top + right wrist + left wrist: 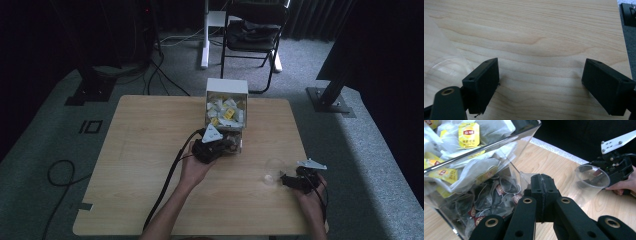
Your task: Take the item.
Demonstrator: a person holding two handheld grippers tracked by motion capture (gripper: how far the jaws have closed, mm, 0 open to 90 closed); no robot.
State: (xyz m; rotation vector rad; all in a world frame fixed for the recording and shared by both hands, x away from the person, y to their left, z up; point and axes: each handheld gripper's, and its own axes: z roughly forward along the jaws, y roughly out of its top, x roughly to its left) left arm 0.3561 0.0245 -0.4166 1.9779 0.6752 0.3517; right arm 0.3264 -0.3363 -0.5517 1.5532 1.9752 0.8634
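Observation:
A clear box [226, 117] packed with tea bags stands at the table's far middle. Yellow-tagged bags [469, 135] lie in its upper part and dark ones [499, 195] in its lower part. My left gripper [222, 146] is at the box's lower opening. Its jaws are shut [542, 186], and the corner of a pale translucent tea bag [526, 180] is caught at the tips. A clear plastic cup [274, 171] [590, 181] stands near the right front. My right gripper [288, 180] [539, 85] sits just to the right of it, open, with bare wood between the fingers. The cup's wall [439, 67] shows outside its left finger.
The wooden table [150, 150] has free room on its left half and along the front. The right gripper rests close to the table's right edge [624, 45]. A folding chair [252, 35] and cables [60, 175] are on the floor beyond the table.

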